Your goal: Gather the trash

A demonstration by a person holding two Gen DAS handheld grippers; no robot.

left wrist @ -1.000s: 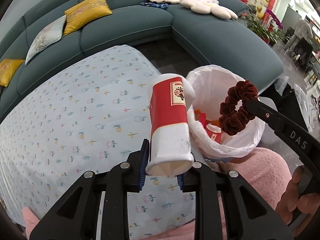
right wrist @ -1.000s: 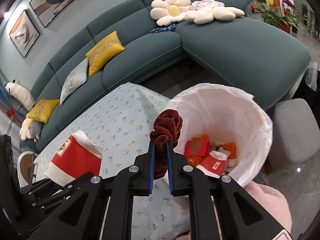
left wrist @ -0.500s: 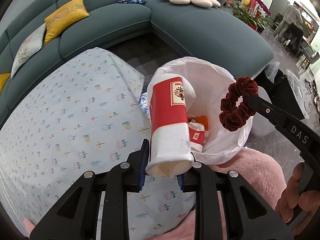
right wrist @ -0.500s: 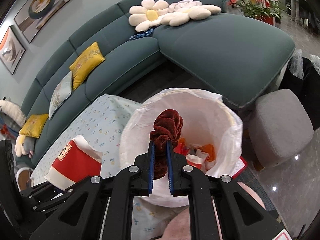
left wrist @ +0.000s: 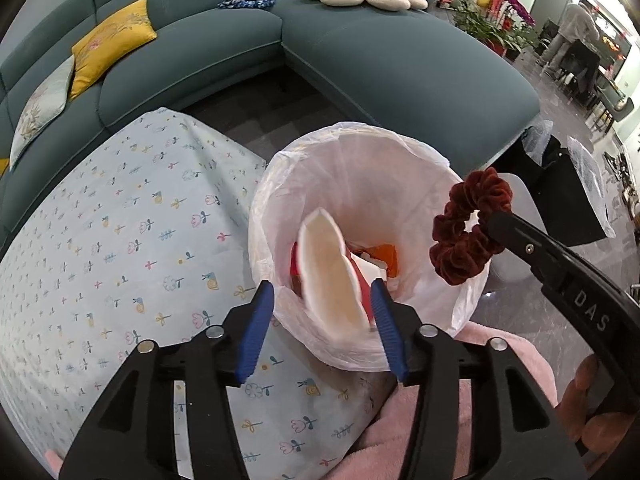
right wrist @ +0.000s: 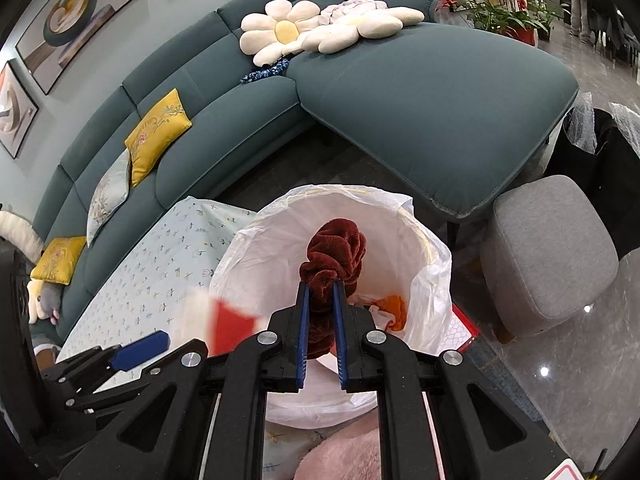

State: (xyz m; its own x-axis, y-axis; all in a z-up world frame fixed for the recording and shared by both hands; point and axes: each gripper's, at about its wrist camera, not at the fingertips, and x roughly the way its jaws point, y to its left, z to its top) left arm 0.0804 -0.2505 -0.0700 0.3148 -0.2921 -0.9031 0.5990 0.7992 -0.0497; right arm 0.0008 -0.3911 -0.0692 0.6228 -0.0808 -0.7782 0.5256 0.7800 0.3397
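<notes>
Opening over the lined trash bin (left wrist: pixel 360 168), the left gripper (left wrist: pixel 322 320) is letting go: its blue fingers (left wrist: pixel 256 324) are spreading clear of the red-and-white paper cup (left wrist: pixel 332 280), now tipping into the bin. The right gripper (right wrist: pixel 320 328) is pinching the maroon scrunchie (right wrist: pixel 336 252) above the rim.

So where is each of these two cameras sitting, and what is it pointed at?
Left wrist view: rides on the left gripper, looking steeply down into the white-lined trash bin; its jaws are opening and the red-and-white paper cup is dropping between them. The right gripper and fingers show at right.
Right wrist view: rides on the right gripper, shut on a dark red scrunchie above the bin; the left gripper shows lower left.
Shared: bin, cup, scrunchie, floral tablecloth, teal sofa.
</notes>
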